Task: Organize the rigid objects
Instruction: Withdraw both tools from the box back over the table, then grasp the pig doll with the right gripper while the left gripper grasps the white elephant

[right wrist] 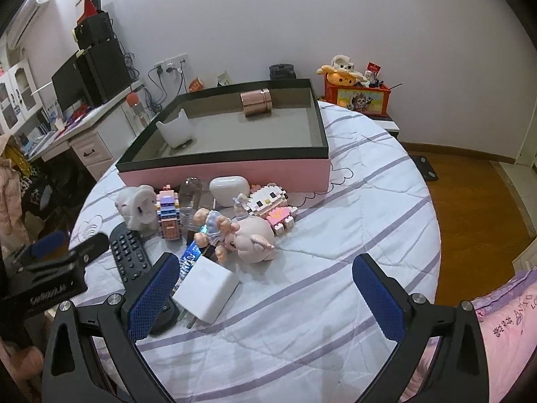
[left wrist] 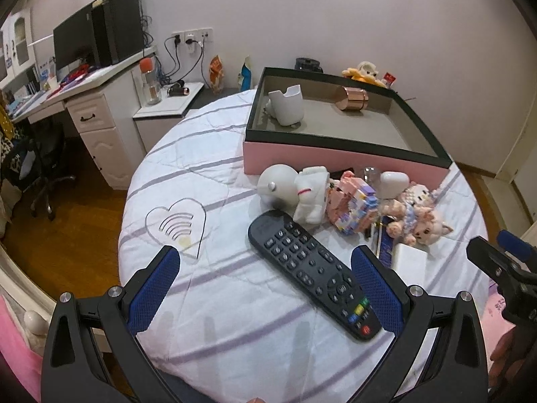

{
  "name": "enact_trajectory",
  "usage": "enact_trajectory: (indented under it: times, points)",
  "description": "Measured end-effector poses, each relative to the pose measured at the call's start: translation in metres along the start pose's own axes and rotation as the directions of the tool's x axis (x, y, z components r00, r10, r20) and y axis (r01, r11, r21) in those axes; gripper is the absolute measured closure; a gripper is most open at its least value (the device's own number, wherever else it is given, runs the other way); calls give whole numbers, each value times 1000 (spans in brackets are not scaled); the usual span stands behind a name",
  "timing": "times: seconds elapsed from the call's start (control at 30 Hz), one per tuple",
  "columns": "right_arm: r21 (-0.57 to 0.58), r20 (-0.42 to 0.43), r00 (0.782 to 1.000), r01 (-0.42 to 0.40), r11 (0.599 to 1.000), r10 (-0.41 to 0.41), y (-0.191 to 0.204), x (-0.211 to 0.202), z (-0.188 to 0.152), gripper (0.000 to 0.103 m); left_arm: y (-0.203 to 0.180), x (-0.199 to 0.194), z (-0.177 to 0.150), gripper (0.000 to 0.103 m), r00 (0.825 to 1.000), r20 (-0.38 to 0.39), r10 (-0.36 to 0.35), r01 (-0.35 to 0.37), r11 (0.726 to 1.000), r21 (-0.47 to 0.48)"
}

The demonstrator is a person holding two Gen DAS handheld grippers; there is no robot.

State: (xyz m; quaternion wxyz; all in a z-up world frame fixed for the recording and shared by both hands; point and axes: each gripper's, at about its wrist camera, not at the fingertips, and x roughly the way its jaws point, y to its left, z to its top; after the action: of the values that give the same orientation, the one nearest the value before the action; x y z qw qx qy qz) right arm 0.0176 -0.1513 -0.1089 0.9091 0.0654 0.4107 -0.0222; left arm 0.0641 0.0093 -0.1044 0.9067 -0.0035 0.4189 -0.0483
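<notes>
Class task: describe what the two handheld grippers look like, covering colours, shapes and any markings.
The left gripper and the right gripper match: black angular frames with triangular cut-outs, silver round bolts at the joints, and two fingers faced with blue dimpled pads. Seen from the right wrist, the left one's side bears white lettering, too blurred to read.

Bare bedspread [right wrist: 352, 221] is lying open at the right of the scene, giving free passage up to the pink box [right wrist: 235, 171]. At the left, a clutter of toys [right wrist: 208, 215] is crowding the box's near wall. The black remote [left wrist: 312, 268] is stretching between the left gripper's [left wrist: 265, 288] spread fingers, and a white charger block [right wrist: 206, 288] is sitting just beside the right gripper's [right wrist: 265, 288] left finger.
</notes>
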Motion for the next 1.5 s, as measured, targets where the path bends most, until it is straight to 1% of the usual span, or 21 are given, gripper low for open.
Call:
enact_trajectory:
  times: [0.2,0.3,0.43,0.6,0.67,0.73,0.83,0.87,0.9,0.93,1.0,1.07,1.13,1.23,1.5]
  points:
    - [-8,-38,999,-1,1000,0,-1,22,7,0,-1,32,17,0,1000,-17,17,-17,1000,18]
    - [-16,-52,999,-3,1000,3,-1,31,10,0,-3,50,25,0,999,-37,-4,5,1000,27]
    - [-23,-70,998,-5,1000,3,0,43,12,0,-7,73,31,0,997,-72,-9,12,999,42]
    - [-26,-95,995,-14,1000,11,2,62,15,1,-6,95,38,0,994,-97,-45,47,999,23]
    - [-32,-104,994,-24,999,21,3,68,15,6,-5,103,39,0,992,-103,-69,70,998,8]
    - [-25,-96,995,-39,999,37,4,71,15,9,-3,108,41,0,992,-101,-80,81,997,4]
    - [-37,-103,992,-72,997,68,7,71,16,27,0,112,44,0,990,-103,-99,99,995,-5]
    - [-45,-104,992,-70,997,65,9,70,16,29,1,113,45,1,989,-103,-104,104,995,-3]
    - [-52,-102,993,-67,996,61,11,69,15,30,1,113,45,6,989,-101,-109,109,994,-4]
    - [-54,-101,993,-69,996,63,11,69,15,32,1,113,46,16,989,-100,-109,109,994,-1]
    - [-42,-94,992,-86,995,82,8,67,14,36,1,111,46,32,990,-93,-102,103,995,12]
    - [-30,-93,990,-107,994,104,5,64,13,46,3,110,46,33,989,-93,-119,119,993,-2]
    - [-26,-92,989,-116,993,113,4,62,12,50,6,108,45,33,987,-89,-135,134,991,-14]
    - [-13,-89,988,-131,991,130,1,58,12,50,11,102,43,33,985,-82,-150,148,989,-29]
    - [-6,-71,987,-147,989,146,1,48,9,50,19,76,40,33,990,-32,-138,138,990,-26]
